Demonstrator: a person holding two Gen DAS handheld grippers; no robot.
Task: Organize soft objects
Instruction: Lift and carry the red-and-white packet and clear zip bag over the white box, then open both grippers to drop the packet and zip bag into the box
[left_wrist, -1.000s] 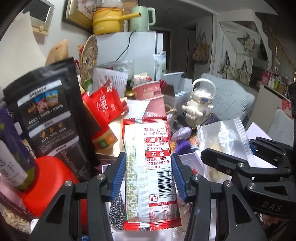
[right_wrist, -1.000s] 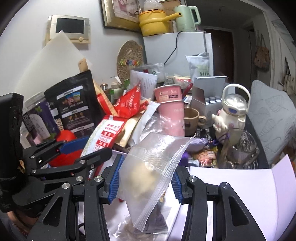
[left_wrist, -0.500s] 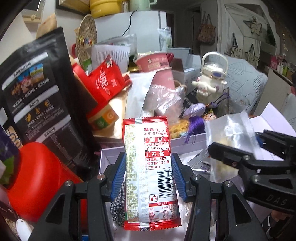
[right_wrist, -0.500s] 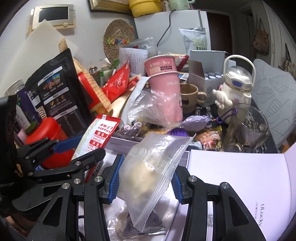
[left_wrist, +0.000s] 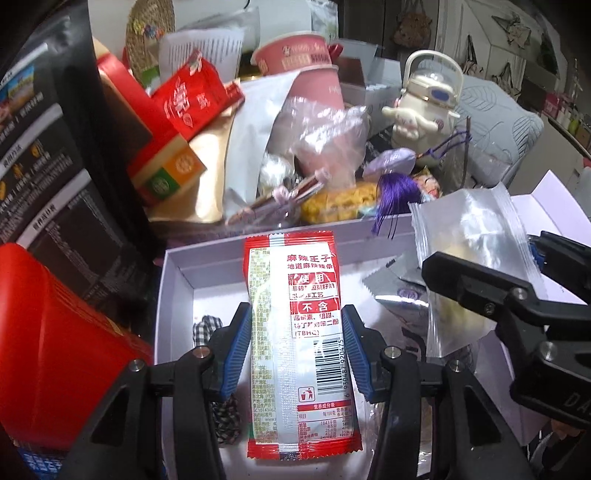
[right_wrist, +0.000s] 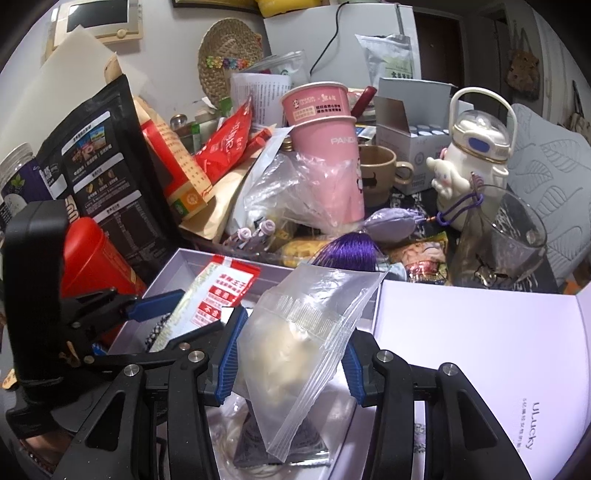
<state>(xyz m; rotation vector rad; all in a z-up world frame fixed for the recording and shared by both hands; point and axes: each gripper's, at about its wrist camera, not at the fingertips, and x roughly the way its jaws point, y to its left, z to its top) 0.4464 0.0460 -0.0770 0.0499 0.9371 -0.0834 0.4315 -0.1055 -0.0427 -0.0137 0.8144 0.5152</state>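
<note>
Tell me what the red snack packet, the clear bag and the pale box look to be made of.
Red snack packet: glossy printed plastic film, likely foil-lined; it glares and has crimped ends.
Clear bag: thin transparent plastic with a ridged zip strip, creased.
Pale box: apparently matte lavender cardboard with stiff, straight walls.

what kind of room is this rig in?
Likely a lived-in home, a cluttered table in a kitchen or dining corner: snack pouches piled beside stacked pink paper cups, a white fridge behind, and a cartoon-dog water bottle.
</note>
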